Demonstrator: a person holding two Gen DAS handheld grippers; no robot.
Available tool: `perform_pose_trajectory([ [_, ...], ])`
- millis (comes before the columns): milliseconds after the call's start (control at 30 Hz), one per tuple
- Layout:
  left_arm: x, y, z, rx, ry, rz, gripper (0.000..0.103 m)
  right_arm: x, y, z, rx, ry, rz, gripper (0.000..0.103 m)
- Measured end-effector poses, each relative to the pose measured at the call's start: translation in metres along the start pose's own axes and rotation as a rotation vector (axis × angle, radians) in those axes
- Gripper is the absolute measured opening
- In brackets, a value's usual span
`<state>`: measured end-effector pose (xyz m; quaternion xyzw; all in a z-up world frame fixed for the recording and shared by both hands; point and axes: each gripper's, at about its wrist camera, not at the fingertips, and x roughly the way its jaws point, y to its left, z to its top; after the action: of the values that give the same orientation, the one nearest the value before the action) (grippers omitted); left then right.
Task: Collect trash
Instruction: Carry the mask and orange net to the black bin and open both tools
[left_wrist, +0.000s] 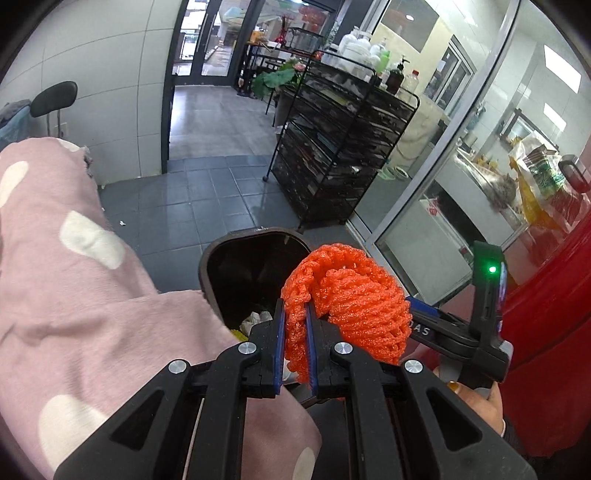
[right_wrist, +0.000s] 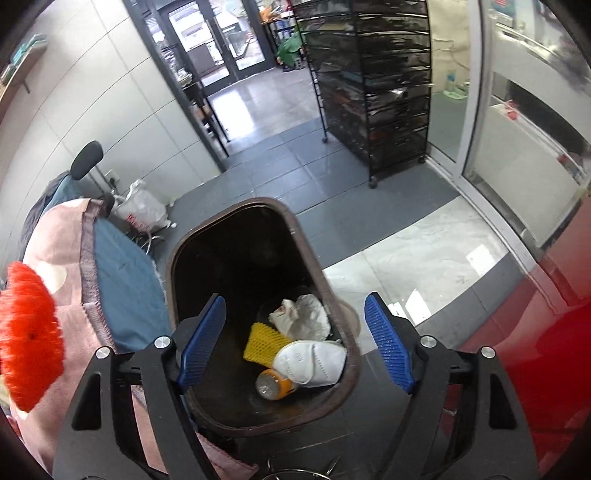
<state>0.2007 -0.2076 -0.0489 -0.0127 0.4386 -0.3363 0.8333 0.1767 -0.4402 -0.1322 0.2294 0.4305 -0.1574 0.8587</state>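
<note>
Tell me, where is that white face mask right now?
In the right wrist view, the white face mask lies inside the dark bin, near its right wall, beside the yellow foam net and small bottle.

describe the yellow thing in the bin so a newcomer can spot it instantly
Look into the dark open-topped trash bin on the grey tile floor, directly below the open right claw. Among the rubbish at its bottom lies a yellow foam mesh sleeve, beside a white face mask and an orange-banded bottle. It is the only netted yellow piece.
</note>
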Motion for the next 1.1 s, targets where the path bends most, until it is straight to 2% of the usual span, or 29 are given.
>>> perform_pose_trajectory([
  [267,0.027,-0.014,-0.001,0.044,0.057,0.015,0.01,0.0,-0.016,0.004,0.034,-0.002,-0.021,0.081],
  [567,0.044,-0.012,-0.006,0.052,0.105,0.011,0.011,-0.003,-0.025,0.008,0.042,-0.013,-0.042,0.082],
  [600,0.045,-0.012,-0.006,0.055,0.106,0.013,0.013,-0.004,-0.025,0.008,0.043,-0.013,-0.044,0.082],
  [667,0.046,-0.014,-0.006,0.056,0.103,0.025,0.032,-0.004,-0.027,0.008,0.046,-0.013,-0.047,0.083],
  [733,0.045,-0.014,-0.005,0.044,0.082,0.032,0.07,-0.004,-0.025,0.009,0.043,-0.01,-0.05,0.083],
  [800,0.041,-0.013,-0.005,0.037,0.056,0.025,0.078,-0.004,-0.024,0.009,0.038,-0.009,-0.052,0.083],
  [933,0.033,-0.017,-0.004,0.059,0.039,0.017,0.085,-0.006,-0.02,0.009,0.025,-0.008,-0.05,0.084],
  [1100,0.016,-0.022,-0.006,0.085,0.003,0.022,0.09,-0.012,-0.012,0.009,0.006,-0.024,-0.032,0.085],
])
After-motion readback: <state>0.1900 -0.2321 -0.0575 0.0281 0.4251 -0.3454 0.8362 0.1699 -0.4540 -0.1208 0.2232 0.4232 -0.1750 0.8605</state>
